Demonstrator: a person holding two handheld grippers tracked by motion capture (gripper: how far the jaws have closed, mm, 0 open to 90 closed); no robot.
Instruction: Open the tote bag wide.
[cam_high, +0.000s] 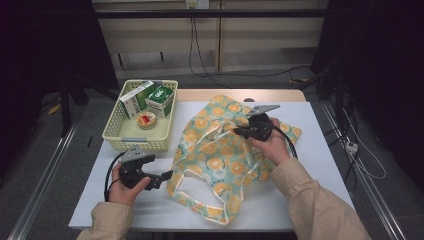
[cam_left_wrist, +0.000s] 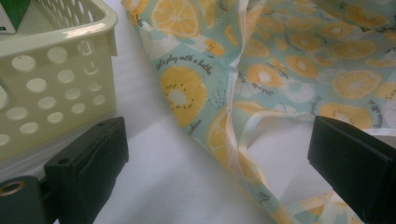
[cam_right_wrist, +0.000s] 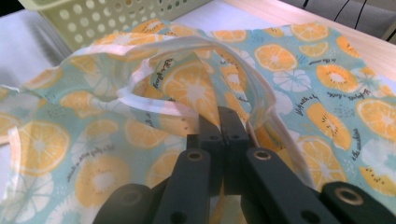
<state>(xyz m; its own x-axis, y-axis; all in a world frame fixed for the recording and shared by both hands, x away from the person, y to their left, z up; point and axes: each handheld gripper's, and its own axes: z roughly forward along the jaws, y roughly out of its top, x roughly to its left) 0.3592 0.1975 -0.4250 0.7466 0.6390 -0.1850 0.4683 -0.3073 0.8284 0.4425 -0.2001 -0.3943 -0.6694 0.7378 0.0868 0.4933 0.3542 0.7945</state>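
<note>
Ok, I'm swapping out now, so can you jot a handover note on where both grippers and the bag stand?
Right gripper: jaws shut on the fruit-print bag, pinching fabric by its upper rim and lifting it off the table.
Left gripper: jaws open, low at the bag's left edge, gripping nothing.
Basket at far left holds two cartons and a small round item.
Done: one side of the bag is gripped.
Left: probably take the other side with the left gripper, open the bag, then load the basket's items.

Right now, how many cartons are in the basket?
2. Both stand at the far end of the basket: a white-and-green carton on the left, a green carton right beside it. More could hide behind them.
</note>
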